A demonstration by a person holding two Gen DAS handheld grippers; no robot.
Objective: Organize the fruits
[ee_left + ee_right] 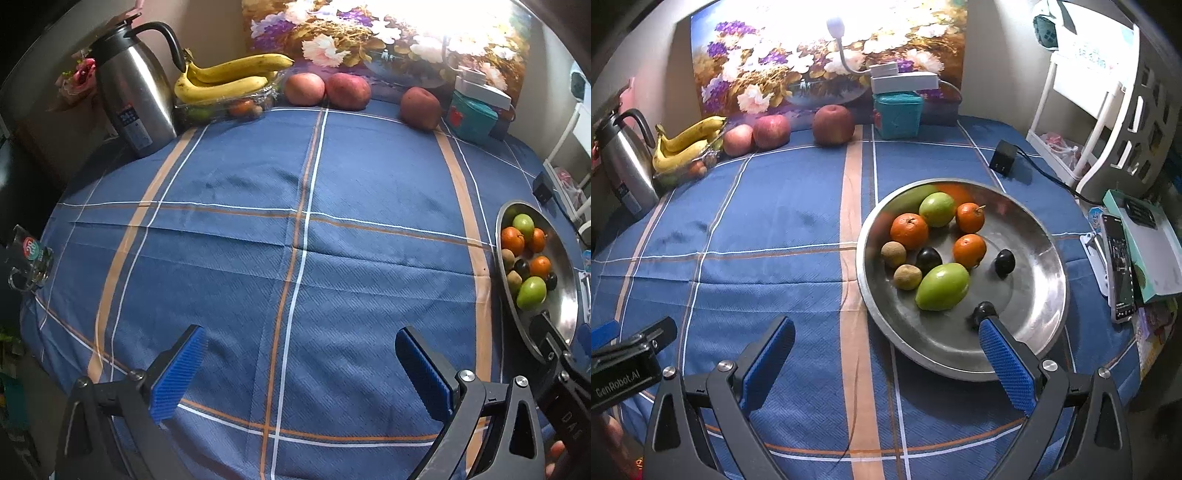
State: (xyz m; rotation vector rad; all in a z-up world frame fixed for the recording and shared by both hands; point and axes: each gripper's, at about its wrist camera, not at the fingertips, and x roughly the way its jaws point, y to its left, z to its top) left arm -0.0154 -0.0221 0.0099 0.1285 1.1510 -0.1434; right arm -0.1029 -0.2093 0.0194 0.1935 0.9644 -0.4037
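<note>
Steel bowl [1039, 258] of oranges [909, 230], green fruit [943, 287], dark plums [1004, 262]; apples [833, 124], bananas [687, 144] along the far edge.

light: dim room, blown-out glare on the flowered wall painting [827, 55] | edges: heavy fisheye bend, dark corners | focus: pretty sharp

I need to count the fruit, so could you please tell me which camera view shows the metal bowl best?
The right wrist view: the metal bowl lies whole and near centre, fruit countable. In the left wrist view it sits squeezed at the right edge, partly behind the right gripper.
</note>
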